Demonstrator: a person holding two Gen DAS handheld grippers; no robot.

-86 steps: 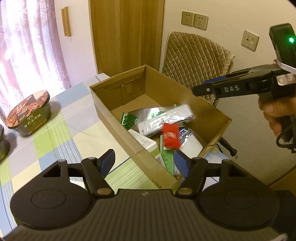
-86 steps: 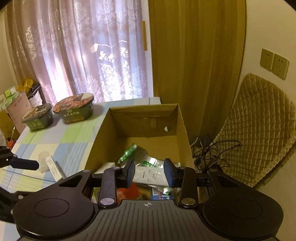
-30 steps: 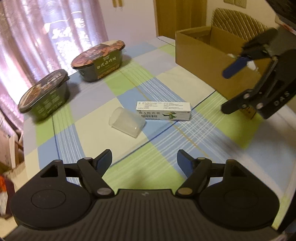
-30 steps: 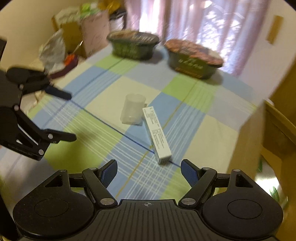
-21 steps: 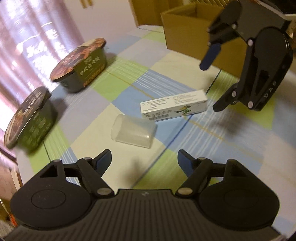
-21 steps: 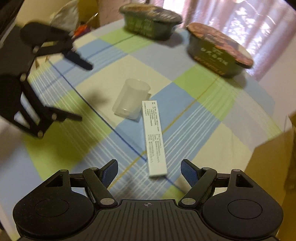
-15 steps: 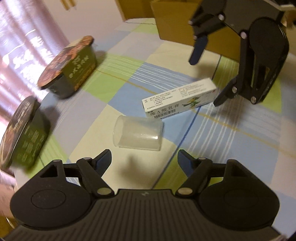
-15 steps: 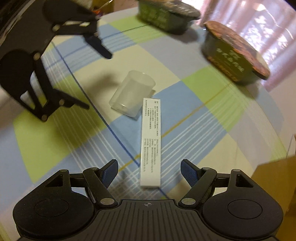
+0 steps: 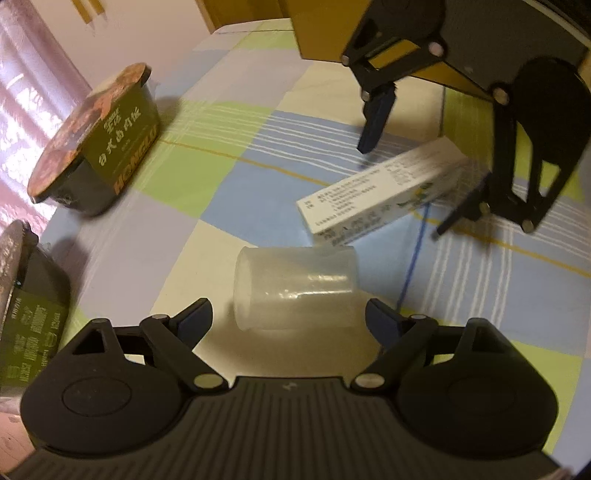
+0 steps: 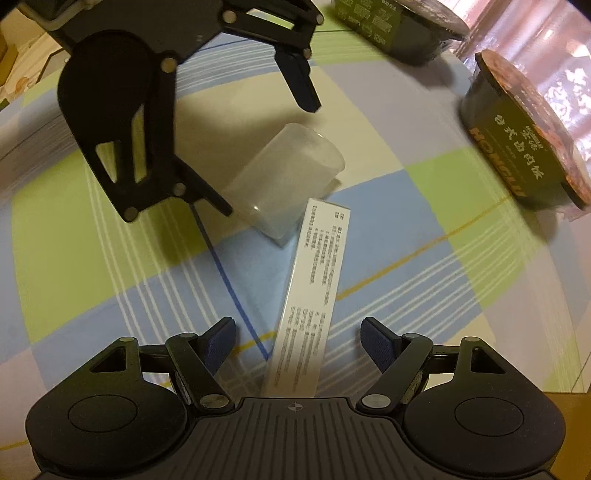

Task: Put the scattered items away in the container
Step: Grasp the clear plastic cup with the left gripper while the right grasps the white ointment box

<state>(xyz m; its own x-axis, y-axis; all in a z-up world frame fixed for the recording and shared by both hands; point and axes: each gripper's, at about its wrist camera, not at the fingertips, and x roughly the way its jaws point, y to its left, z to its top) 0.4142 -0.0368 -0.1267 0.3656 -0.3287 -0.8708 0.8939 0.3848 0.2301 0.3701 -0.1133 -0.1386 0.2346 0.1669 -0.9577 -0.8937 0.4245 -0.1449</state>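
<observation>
Cup [image 9: 295, 288] between spread left fingers [image 9: 194, 319]; box [image 10: 314, 295] between right fingers [image 10: 376, 341].

both grippers have left the cardboard box [image 9: 321, 33] and come down low over the checked worktop [image 9: 236, 192]. the left gripper [image 9: 289, 315] has closed in on the clear plastic cup [image 9: 295, 288], which earlier lay well ahead of its fingers and now lies on its side between the spread fingertips. the right gripper [image 10: 297, 341] has dropped onto the white medicine carton [image 10: 314, 295]; the carton's near end, ahead of the fingers half a second ago, now sits between them, with the jaws wide apart. the carton's far end has swung slightly and now touches the cup.
</observation>
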